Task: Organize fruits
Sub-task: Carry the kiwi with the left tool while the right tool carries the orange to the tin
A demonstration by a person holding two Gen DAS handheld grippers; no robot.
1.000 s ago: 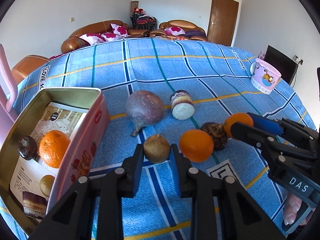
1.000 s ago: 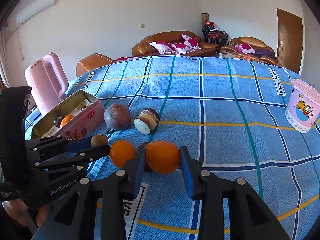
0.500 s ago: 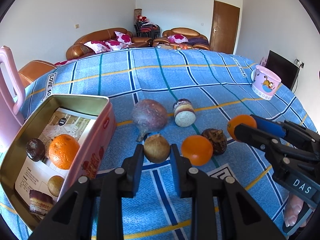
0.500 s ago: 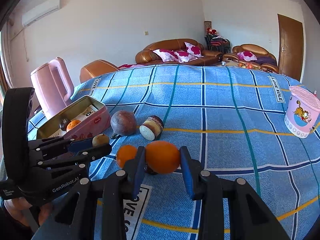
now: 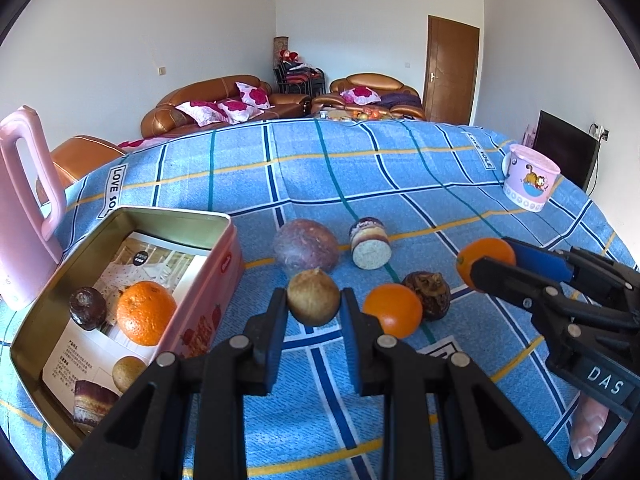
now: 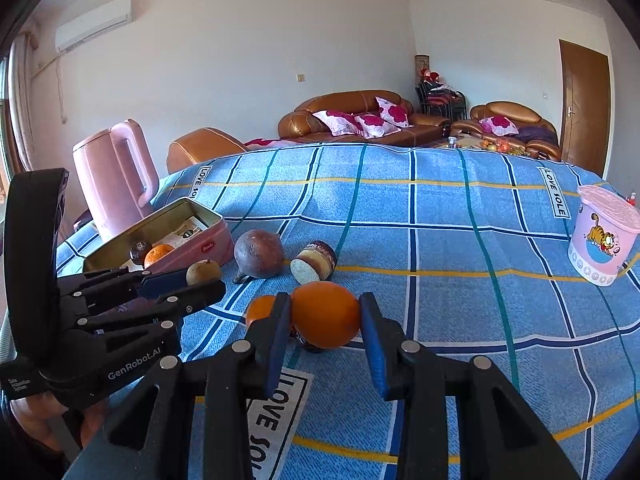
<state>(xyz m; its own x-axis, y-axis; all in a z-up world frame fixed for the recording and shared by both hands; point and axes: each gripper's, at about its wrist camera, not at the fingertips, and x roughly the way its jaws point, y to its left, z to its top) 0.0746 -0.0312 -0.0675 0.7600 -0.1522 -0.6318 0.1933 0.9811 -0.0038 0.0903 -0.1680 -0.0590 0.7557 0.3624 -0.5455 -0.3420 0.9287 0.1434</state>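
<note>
As I compare this with a second ago, my two grips are unchanged, but both cameras have tipped up: more wall and ceiling show, and the fruits sit lower in each view. The blue checked tabletop (image 5: 400, 184) carries everything; its cloth reads "LOVE SOLE" in white boxes, once just under the right hand-held gripper (image 6: 325, 316) and again far ahead of it to the right. The pink kettle (image 6: 116, 176) stands far left of both tools. The pink tin (image 5: 208, 280) lies open just left of the left hand-held gripper (image 5: 314, 298); it has a small red oval logo I cannot read and a printed leaflet inside with text too small to make out. In the tin I see an orange (image 5: 146, 312), a dark round fruit (image 5: 88, 308), a pale fruit and a layered slice. A pink cartoon-cat cup (image 6: 604, 240) sits well off to the right.

The left hand-held gripper is clamped narrow on a brown round fruit (image 5: 314, 298), lifted off the cloth; its body reads "GenRobot.AI" in the right view. The right one, marked "DAS", is closed on a held orange (image 6: 325, 316). Just beyond the left tool lie a large purple fruit (image 5: 306, 244) and a layered roll (image 5: 370, 238); between the two tools rest a loose orange (image 5: 393, 310) touching a dark brown fruit (image 5: 427, 295).
</note>
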